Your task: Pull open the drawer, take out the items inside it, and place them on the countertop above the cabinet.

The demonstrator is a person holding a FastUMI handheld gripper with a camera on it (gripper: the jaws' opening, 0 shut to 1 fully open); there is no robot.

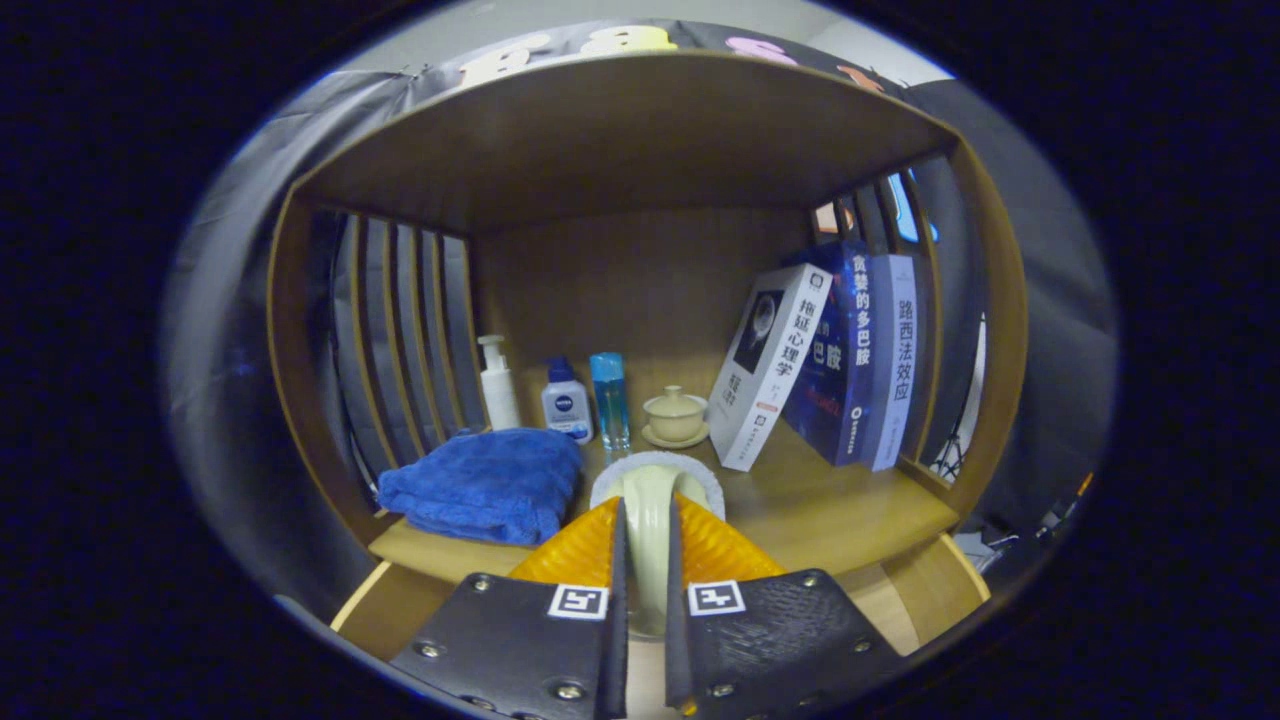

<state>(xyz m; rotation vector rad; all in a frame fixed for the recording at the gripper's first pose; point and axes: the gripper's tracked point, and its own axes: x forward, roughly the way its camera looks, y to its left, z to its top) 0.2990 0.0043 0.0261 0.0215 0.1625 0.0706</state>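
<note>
My gripper [647, 575] is shut on a pale cream item [648, 500] with a curved handle; both fingers press on the handle's sides. A white fuzzy edge [655, 462] rims its far end, just beyond the fingertips. The item hangs over the front part of the wooden countertop [830, 515], inside the open shelf unit. Whether it touches the wood I cannot tell.
A folded blue towel [487, 484] lies left of the fingers. Behind it stand a white pump bottle [497, 384], a small blue-capped bottle [566, 402] and a clear blue bottle [609, 398]. A lidded cup on a saucer [675, 415] and leaning books [840, 360] occupy the right. Slatted walls [400, 340] close both sides.
</note>
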